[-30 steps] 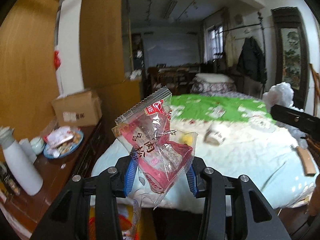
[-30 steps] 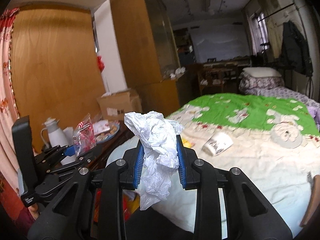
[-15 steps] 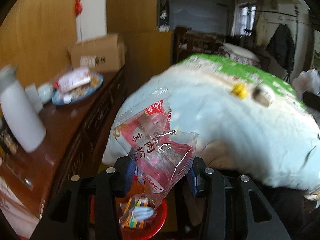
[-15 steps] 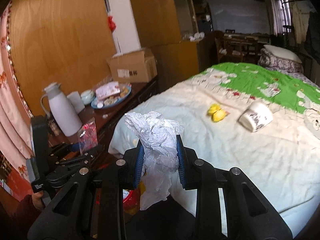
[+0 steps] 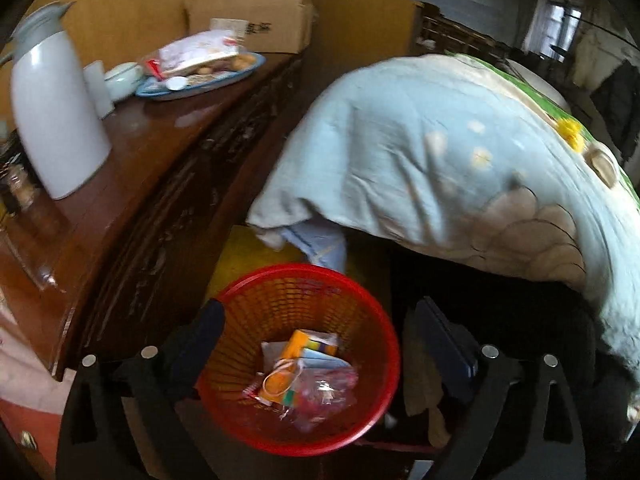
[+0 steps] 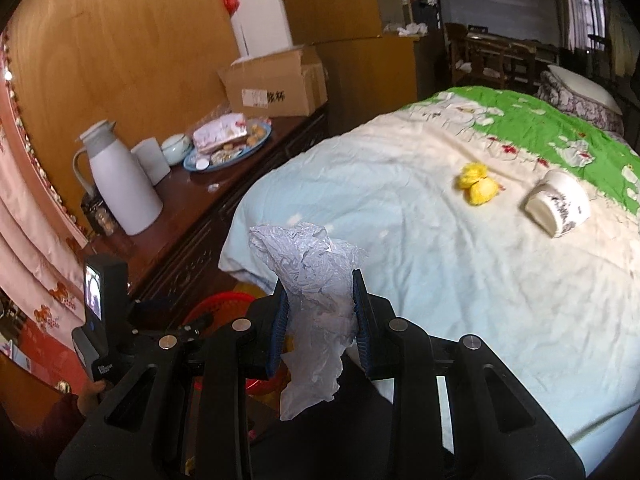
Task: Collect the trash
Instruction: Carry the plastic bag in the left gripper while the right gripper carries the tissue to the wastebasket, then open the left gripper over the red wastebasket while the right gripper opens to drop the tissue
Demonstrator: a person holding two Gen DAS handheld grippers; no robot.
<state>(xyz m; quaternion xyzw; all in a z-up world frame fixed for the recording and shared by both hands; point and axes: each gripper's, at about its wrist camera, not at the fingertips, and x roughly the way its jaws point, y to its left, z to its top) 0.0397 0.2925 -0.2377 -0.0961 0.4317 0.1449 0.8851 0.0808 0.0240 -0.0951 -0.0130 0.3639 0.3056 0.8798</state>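
Note:
My left gripper (image 5: 320, 320) hangs over a red mesh basket (image 5: 296, 269) on the floor. Its jaws are opening and nothing is between them. The pink snack wrapper (image 5: 324, 390) lies in the basket on top of other packaging (image 5: 298, 354). My right gripper (image 6: 320, 306) is shut on a crumpled white plastic bag (image 6: 312, 264), held above the bed's near corner. The basket's rim (image 6: 216, 304) shows just left of it. On the bed lie a yellow crumpled scrap (image 6: 478, 184) and a tipped white cup (image 6: 560, 204).
A dark wooden sideboard (image 5: 120, 184) runs along the left, close beside the basket. It carries a white thermos (image 5: 52, 120), a blue plate of snacks (image 5: 200, 76) and a cardboard box (image 5: 256, 16). The light blue blanket (image 5: 420, 160) overhangs the bed edge above the basket.
The left gripper swung down over the red basket and opened; the pink wrapper dropped into the basket. The right gripper came lower and nearer the basket, still holding the white bag.

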